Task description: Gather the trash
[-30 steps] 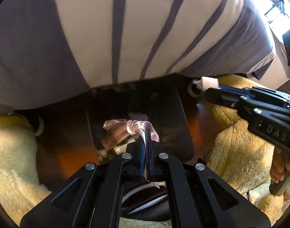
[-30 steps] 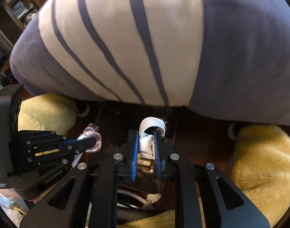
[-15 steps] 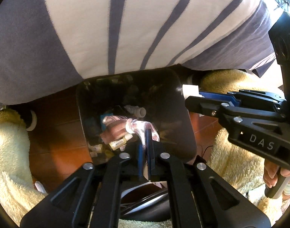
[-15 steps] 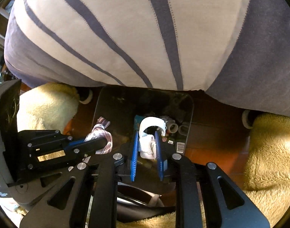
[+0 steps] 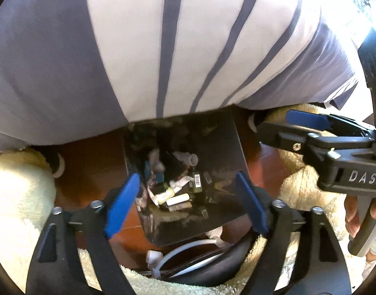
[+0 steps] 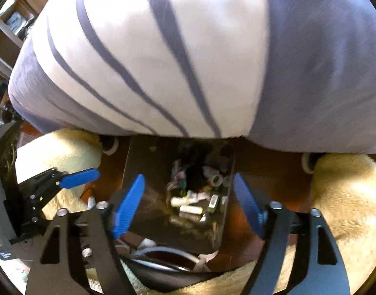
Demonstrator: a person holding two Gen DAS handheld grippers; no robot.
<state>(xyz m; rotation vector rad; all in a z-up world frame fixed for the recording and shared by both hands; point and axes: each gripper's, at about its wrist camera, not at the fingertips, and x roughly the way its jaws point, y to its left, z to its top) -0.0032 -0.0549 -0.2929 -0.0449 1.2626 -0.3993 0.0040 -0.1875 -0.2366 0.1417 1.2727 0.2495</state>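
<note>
With both of my tools hanging spread over the bin (image 5: 227, 145), I judge the drop step done for this load and the next move to be a lift away toward whatever litter is left, which neither view shows me.

Largest in front of me is the striped cushion (image 5: 163, 49), soft woven cloth in pale cream with grey-violet bands, bulging over the bin's far rim and hiding it. To either side lie patches of cream fleece rug (image 5: 18, 196), deep-piled and woolly, on a glossy red-brown tiled floor (image 5: 92, 157).

The bin is a dark, smooth, rounded-rectangle tub with shiny walls. The trash (image 5: 173, 186) lies heaped on its bottom: small pale cylinders like tubes or vials, a crumpled pinkish wrapper, and a dark piece bearing a barcode label. Beyond that I cannot name the bits.

The left hand-held gripper (image 5: 188, 204) is parted wide and holds nothing; its fingers are flat blue ribbed pads on black angular arms. The right hand-held gripper (image 6: 188, 204) is likewise spread and empty, just beside the left over the same opening.

Backing out, I would rise straight first, since the cushion overhangs closely and a white cable (image 5: 188, 248) loops at the bin's near edge.
</note>
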